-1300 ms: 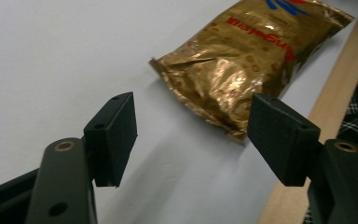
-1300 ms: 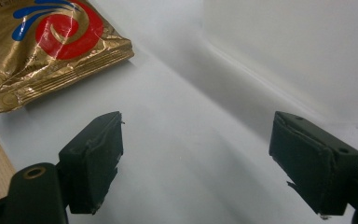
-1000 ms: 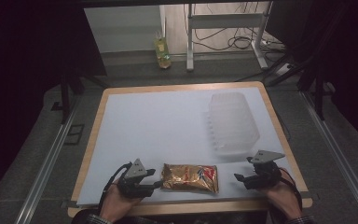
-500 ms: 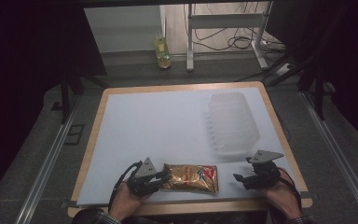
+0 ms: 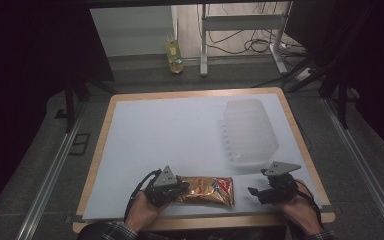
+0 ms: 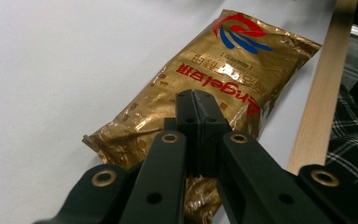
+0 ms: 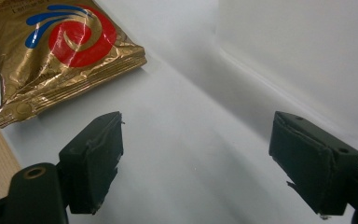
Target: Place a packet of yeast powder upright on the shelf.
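Gold pouch [image 5: 206, 190]: soft, crinkly, slippery foil; light; best pinched at sealed edge.
Left tool [image 6: 197, 100]: jaws closed over pouch's left end.
Right tool [image 7: 209, 163]: wide open, empty.

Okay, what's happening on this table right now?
A person works two handheld grippers at a white-topped table. The left gripper has its jaws shut at the near end of a gold foil packet; whether they pinch the foil is unclear. The right gripper waits open beside it. A clear plastic container sits behind.

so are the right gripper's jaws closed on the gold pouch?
No: the right gripper stands wide open over bare table, with the gold pouch lying apart from it.
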`<control>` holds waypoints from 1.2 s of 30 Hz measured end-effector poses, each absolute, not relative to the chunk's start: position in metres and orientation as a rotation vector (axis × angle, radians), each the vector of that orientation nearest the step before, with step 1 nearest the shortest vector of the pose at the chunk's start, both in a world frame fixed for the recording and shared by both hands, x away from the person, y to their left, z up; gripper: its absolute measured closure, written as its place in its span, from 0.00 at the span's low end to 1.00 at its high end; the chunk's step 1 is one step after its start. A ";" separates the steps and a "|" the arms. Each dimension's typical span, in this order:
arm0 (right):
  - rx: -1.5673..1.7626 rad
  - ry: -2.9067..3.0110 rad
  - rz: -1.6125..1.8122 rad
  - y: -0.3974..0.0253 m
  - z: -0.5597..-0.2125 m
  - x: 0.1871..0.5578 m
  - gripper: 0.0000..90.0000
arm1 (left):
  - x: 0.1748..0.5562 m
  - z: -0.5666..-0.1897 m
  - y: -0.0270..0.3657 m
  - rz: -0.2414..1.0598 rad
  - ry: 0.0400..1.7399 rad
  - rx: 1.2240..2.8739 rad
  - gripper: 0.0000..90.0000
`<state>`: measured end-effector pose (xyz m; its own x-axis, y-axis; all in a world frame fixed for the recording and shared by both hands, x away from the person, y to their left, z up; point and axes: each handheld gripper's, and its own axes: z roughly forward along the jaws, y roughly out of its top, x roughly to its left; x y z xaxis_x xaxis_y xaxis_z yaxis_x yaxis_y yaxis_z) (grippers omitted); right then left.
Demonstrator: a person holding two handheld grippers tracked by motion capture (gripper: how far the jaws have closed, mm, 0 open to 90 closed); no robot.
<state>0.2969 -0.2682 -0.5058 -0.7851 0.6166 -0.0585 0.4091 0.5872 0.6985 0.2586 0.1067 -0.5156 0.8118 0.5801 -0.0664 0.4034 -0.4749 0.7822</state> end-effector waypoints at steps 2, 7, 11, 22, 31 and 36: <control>0.834 2.526 0.996 -0.268 -0.506 0.297 0.19 | 0.262 -0.518 0.105 0.244 0.723 2.139 0.99; 0.825 2.530 0.992 -0.268 -0.506 0.297 0.19 | 0.267 -0.527 0.106 0.171 0.733 2.129 0.99; 0.824 2.535 0.984 -0.268 -0.507 0.297 0.20 | 0.266 -0.528 0.107 0.180 0.738 2.146 1.00; 0.821 2.544 1.006 -0.267 -0.504 0.294 0.21 | 0.263 -0.531 0.122 0.213 0.793 2.141 1.00; 0.809 2.573 1.042 -0.266 -0.503 0.292 0.23 | 0.258 -0.541 0.134 0.245 0.858 2.202 1.00; 0.794 2.601 1.066 -0.262 -0.503 0.291 0.23 | 0.258 -0.541 0.134 0.252 0.853 2.203 1.00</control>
<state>0.2908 -0.2621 -0.5035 -0.8295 0.5586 0.0009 0.3986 0.5908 0.7015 0.2580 0.1337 -0.5415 0.7589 0.6463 -0.0795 0.4994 -0.4993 0.7080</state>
